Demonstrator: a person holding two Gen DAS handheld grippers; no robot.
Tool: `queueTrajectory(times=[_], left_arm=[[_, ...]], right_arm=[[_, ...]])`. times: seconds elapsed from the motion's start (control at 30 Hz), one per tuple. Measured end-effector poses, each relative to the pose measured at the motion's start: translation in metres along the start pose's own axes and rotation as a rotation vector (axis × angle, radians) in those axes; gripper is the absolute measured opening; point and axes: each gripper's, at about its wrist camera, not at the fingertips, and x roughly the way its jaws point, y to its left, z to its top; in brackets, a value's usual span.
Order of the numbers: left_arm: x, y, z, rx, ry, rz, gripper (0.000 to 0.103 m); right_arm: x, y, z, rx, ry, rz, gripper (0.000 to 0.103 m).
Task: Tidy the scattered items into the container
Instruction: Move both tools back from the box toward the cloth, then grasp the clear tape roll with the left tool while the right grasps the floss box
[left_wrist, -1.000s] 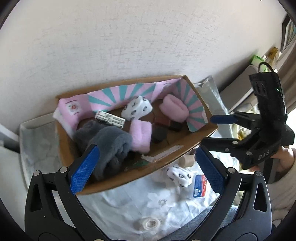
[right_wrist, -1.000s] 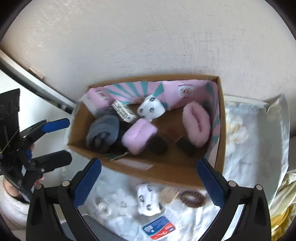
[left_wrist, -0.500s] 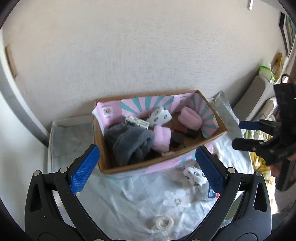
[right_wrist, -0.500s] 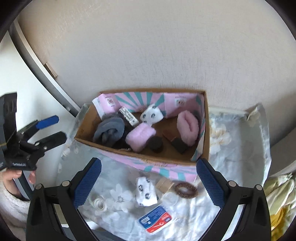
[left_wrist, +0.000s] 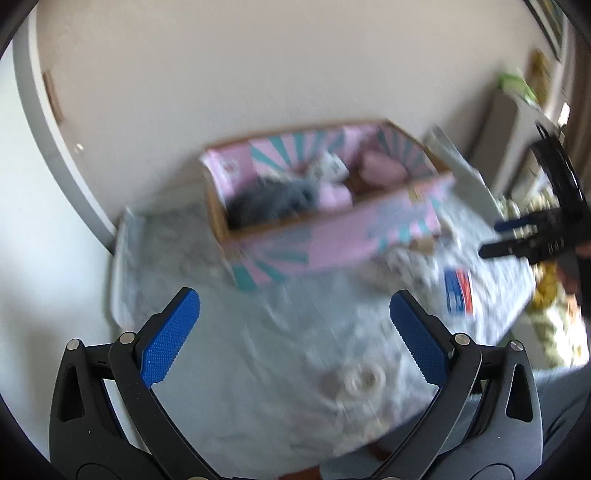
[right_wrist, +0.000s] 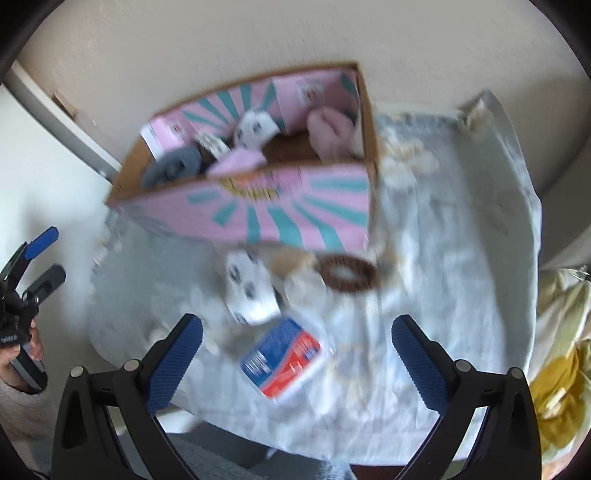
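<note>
Both grippers pulling back from box (right_wrist: 258, 206) since half-second ago, both views blurring; left gripper (left_wrist: 291, 332) fingers spread, holding nothing; right gripper (right_wrist: 295, 354) likewise spread, empty; step judged: choosing next loose item; box sitting against wall, holding grey roll (right_wrist: 171, 168), pink rolls, spotted sock; remaining on cloth-covered counter (right_wrist: 461, 258): spotted sock (right_wrist: 249, 290), hair tie (right_wrist: 349, 273), card (right_wrist: 282, 362), tape ring (left_wrist: 360, 378); next move calling for descending, closing on one.

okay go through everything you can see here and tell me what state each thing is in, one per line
Left tongs: open, empty.
Right tongs: open, empty.
Cardboard box: open-topped, holding rolled socks.
Spotted sock: outside the box, on the cloth.
Brown hair tie: lying flat, outside the box.
Red-and-blue packet: flat on the cloth.
Tape roll: flat, blurred.
</note>
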Motion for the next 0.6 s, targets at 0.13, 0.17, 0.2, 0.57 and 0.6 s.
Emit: queueTrajectory(times=[0.13,0.17,0.2,0.57,0.6], left_arm=[[0.018,-0.017,-0.036,0.009,0.037,-0.095,0.103],[0.024,-0.022,-0.043,0.015,0.045,-0.098,0.103],[0.031,-0.027,-0.049,0.018,0.054,-0.096,0.102],[0.068,-0.059,-0.085,0.064,0.041,-0.038,0.086],[0.069,-0.060,-0.086,0.067,0.040,-0.039,0.082]], right_arm=[[0.004,0.004,-0.024,-0.020,-0.016,0.003,0.102],[0.005,0.005,-0.029,-0.012,-0.022,0.011,0.102],[0.007,0.006,-0.034,-0.007,-0.027,0.012,0.102],[0.036,0.038,-0.062,-0.034,-0.036,-0.099,0.102],[0.038,0.040,-0.061,-0.043,-0.038,-0.106,0.102]])
